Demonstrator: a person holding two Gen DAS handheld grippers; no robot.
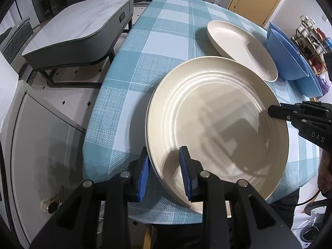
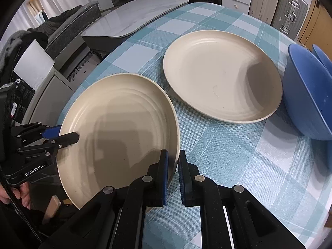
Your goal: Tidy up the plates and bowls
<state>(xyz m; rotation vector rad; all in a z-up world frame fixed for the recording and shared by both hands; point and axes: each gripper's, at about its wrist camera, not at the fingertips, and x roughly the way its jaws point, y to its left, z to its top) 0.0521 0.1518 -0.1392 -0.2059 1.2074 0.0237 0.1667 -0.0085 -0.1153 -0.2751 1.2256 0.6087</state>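
Both grippers sit at the rim of the near cream plate [image 1: 217, 124], one on each side. On the plate's right edge, the right gripper [image 2: 171, 159] is clamped on the rim, one blue pad inside the plate and the other outside against its wall. On the opposite edge, the left gripper [image 1: 165, 155] straddles the rim with its blue pads [image 1: 183, 159] parted; the inner pad stands clear above the plate's floor, and the outer one is close to the wall, though I cannot tell if it touches. A thin second edge peeks out beneath this rim in the left view, so another plate may lie under it, but I cannot be sure.

This ridged plate rests near the front edge of the table, on a blue-and-white checked tablecloth [image 2: 238, 155]. Just behind it, apart from it, lies a second cream plate [image 2: 222, 76], flat on the cloth. To the right of that stand two blue bowls [image 2: 307, 95], one close behind the other.

Off the table's left side is a low grey cabinet with a pale marbled top [image 1: 78, 29]. Suitcases [image 2: 288, 14] stand against the back wall.
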